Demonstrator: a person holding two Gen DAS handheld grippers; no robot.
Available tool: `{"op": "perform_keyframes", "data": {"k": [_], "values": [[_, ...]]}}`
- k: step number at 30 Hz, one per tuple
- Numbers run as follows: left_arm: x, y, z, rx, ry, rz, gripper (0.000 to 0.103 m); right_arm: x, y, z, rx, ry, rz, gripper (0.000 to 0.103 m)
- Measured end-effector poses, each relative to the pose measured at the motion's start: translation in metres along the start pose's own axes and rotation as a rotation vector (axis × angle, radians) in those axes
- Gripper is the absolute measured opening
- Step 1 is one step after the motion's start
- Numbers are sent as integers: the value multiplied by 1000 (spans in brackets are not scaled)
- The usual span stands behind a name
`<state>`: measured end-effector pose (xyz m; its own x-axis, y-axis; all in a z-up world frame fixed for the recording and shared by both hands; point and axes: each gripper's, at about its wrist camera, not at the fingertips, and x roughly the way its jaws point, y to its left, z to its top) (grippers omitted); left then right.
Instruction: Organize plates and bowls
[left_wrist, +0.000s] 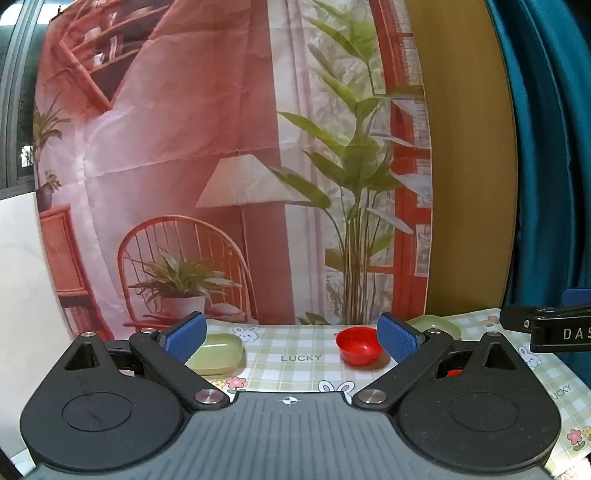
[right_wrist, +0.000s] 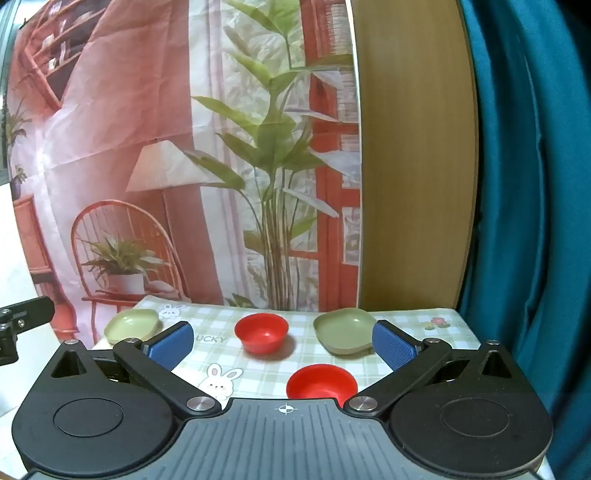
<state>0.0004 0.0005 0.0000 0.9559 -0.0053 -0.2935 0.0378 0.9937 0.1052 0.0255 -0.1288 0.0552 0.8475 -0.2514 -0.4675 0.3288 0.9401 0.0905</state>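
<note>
In the right wrist view, two green square plates stand on the checked tablecloth (right_wrist: 229, 365): one at far left (right_wrist: 132, 325), one at right (right_wrist: 345, 329). A red bowl (right_wrist: 261, 331) sits between them and a second red bowl (right_wrist: 320, 381) is nearer, just ahead of my right gripper (right_wrist: 284, 345), which is open and empty above the table. In the left wrist view, my left gripper (left_wrist: 291, 338) is open and empty; a green plate (left_wrist: 218, 352) lies by its left finger, a red bowl (left_wrist: 358, 345) by its right finger, another green plate (left_wrist: 437, 323) behind.
A printed backdrop curtain (right_wrist: 184, 147) hangs right behind the table. A wooden panel (right_wrist: 410, 166) and a blue curtain (right_wrist: 535, 184) stand at the right. The other gripper's black body shows at the right edge of the left wrist view (left_wrist: 554, 328).
</note>
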Motion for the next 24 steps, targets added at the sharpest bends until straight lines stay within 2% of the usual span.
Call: {"op": "perform_keyframes", "data": {"k": [24], "values": [[-2, 1, -2, -20, -7, 15, 100, -3, -1, -1, -5, -10, 0, 103]]}}
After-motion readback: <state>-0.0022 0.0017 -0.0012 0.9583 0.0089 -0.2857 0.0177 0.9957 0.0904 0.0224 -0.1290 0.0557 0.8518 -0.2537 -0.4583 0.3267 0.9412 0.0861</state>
